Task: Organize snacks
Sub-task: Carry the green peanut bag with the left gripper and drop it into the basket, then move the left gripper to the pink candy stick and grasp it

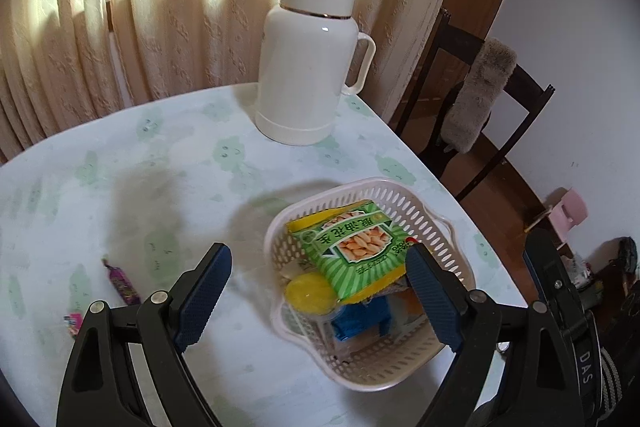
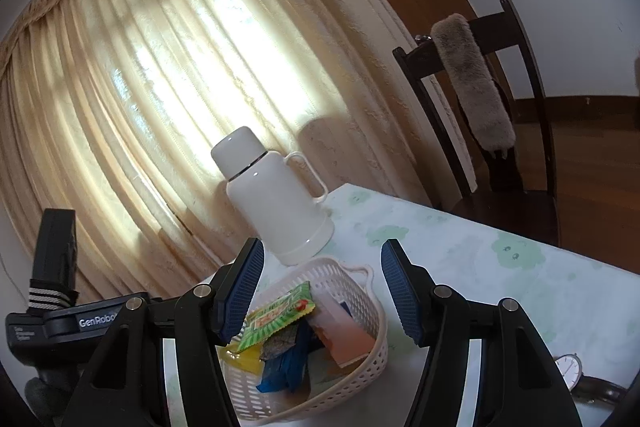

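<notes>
A white slotted basket [image 1: 424,199] stands on the pale green-patterned tablecloth and holds several snacks. A green peanut packet [image 1: 352,247] lies on top, with a yellow round pack [image 1: 308,293] and a blue packet [image 1: 360,323] under it. My left gripper [image 1: 318,259] hovers open over the basket's left half, its pads touching nothing. Two small candies lie loose on the table to the left, one purple [image 1: 122,281] and one pink [image 1: 73,323]. My right gripper [image 2: 323,255] hangs open and empty above the same basket [image 2: 378,347], where the green packet [image 2: 280,311] and an orange pack [image 2: 348,341] show.
A tall white thermos jug [image 1: 308,55] stands behind the basket near the curtain. A dark wooden chair with a grey furry cover [image 1: 476,95] is past the table's right edge. A wristwatch [image 2: 568,367] lies on the table right of the basket.
</notes>
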### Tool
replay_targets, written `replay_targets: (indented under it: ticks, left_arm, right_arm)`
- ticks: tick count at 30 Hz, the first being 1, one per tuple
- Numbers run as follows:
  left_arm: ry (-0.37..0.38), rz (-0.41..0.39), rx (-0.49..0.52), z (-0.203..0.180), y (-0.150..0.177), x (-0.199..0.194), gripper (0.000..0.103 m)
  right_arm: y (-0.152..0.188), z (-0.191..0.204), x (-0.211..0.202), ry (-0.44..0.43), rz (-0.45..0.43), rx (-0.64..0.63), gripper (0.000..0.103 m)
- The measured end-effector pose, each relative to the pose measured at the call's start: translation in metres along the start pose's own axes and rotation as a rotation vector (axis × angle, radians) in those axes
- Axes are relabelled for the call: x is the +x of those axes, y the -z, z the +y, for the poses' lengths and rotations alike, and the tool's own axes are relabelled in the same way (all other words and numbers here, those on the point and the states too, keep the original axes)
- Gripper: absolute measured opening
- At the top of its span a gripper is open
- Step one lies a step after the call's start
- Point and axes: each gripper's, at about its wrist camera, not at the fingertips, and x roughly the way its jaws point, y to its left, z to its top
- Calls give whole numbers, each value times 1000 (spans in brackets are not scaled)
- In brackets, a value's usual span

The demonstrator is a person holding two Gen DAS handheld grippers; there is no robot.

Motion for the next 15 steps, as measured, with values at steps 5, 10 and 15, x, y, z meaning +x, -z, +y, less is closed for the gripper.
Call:
replay_targets:
  ticks: [5,10,15]
  left_arm:
    - [-21,-22,-14,10,3,-12,86]
    - [-60,-45,-32,27,8,-26,86]
    - [-103,-62,-66,52,19,-39,86]
  right_arm:
    - [3,9,-1,-16,-4,-43,62]
    - [8,19,-1,-40,1,-89,62]
    - [16,35,-2,-67,3,-162,62]
